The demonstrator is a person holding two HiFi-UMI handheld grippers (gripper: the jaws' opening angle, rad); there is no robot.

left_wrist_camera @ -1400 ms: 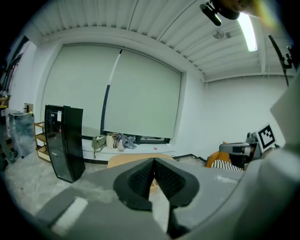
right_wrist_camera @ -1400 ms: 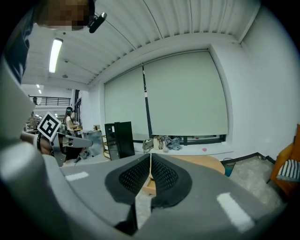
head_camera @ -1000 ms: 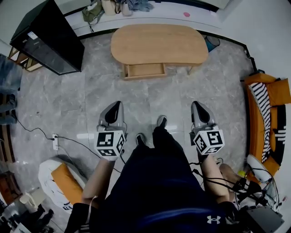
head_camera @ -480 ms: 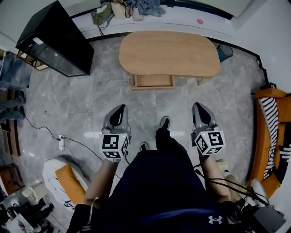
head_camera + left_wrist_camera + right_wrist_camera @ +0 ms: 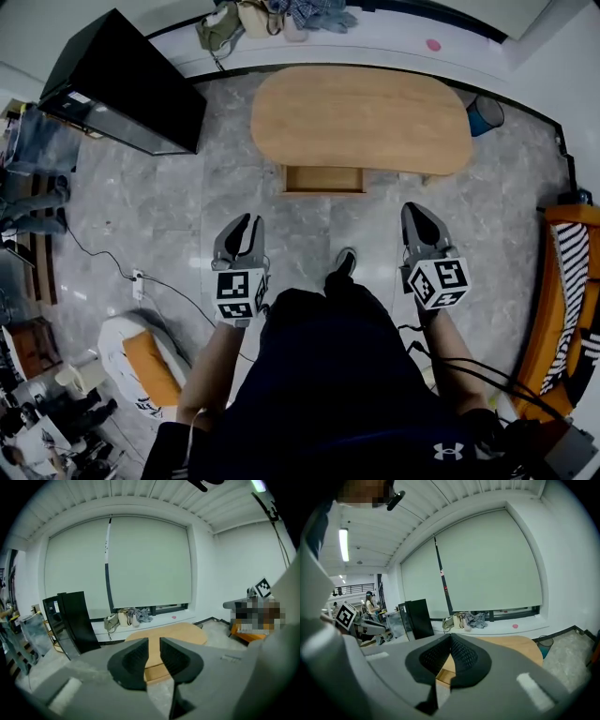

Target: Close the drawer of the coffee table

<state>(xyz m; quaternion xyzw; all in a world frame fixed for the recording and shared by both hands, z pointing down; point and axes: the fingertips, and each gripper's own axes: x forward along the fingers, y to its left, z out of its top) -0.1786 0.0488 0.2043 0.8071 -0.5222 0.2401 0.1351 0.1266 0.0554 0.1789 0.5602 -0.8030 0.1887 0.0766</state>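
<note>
grey left claw opening empty, right claw closed, both facing drawer

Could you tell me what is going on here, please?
A person holding a gripper in each hand faces a wooden coffee table, some way short of it. Its drawer is pulled out on the near side, and nothing touches it yet. The left gripper is opening its jaws with nothing between them. The right gripper is shut and empty. Both point toward the table.
</note>
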